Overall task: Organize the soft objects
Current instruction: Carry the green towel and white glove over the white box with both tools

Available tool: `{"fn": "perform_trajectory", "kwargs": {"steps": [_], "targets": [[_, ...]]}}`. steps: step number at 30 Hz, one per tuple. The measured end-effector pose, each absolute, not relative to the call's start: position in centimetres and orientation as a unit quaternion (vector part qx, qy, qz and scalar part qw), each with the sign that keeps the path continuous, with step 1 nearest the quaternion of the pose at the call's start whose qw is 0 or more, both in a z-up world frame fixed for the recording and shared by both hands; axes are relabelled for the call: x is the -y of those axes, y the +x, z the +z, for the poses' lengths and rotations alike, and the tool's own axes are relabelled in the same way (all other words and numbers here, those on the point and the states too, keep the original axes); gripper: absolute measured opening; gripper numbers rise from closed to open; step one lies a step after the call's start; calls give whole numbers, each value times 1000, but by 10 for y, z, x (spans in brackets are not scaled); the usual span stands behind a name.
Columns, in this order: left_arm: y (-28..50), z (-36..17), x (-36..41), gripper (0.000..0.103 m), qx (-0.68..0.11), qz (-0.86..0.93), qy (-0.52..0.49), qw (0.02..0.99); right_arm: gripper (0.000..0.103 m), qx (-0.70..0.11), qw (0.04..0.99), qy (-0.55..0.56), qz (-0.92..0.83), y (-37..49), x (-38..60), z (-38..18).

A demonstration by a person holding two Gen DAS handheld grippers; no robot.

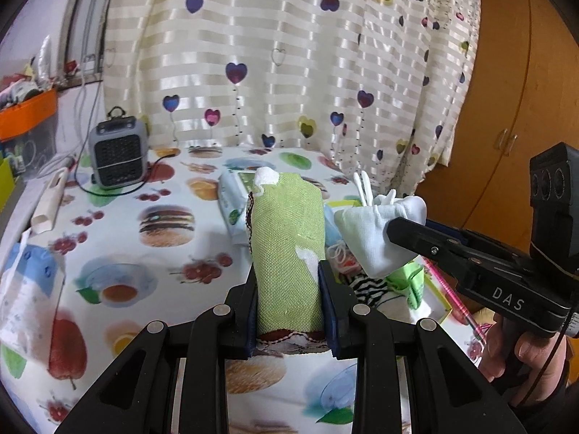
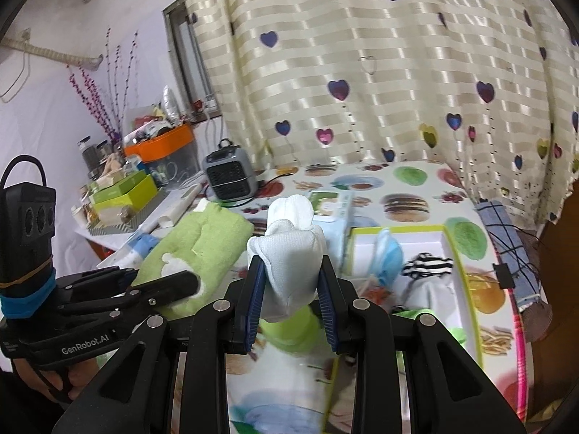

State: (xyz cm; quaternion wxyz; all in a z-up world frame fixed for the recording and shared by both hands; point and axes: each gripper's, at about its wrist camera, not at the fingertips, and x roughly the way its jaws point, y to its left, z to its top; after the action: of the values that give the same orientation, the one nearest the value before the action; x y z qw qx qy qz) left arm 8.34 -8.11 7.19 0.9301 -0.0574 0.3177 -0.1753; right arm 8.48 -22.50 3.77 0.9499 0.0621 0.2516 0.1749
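Above the bench, the right gripper pinches a white cloth just left of the tray, nearer it than the left gripper, which clamps an upright green towel.

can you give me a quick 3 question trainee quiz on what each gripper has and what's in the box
1. True or false: the left gripper is clamped on a folded green woven cloth.
2. What does the right gripper hold: A) white fabric bundle, B) tissue pack, C) pink pen?
3. Which striped item lies in the green-rimmed shallow box?

Key: 1 true. 2 A. 3 black-and-white striped cloth.
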Motion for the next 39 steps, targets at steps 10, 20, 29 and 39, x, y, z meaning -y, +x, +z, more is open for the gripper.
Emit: {"fn": "perform_trajectory", "kwargs": {"steps": [10, 20, 29, 39], "targets": [[108, 72, 104, 27, -321, -197, -56, 925, 30, -249, 956, 88, 130, 97, 270, 35], [135, 63, 127, 27, -337, -210, -48, 917, 30, -263, 953, 104, 105, 124, 300, 24], [161, 52, 152, 27, -362, -221, -41, 905, 30, -306, 940, 104, 112, 163, 308, -1], [180, 50, 161, 27, -366, -218, -39, 904, 30, -353, 925, 87, 111, 205, 309, -26]]}}
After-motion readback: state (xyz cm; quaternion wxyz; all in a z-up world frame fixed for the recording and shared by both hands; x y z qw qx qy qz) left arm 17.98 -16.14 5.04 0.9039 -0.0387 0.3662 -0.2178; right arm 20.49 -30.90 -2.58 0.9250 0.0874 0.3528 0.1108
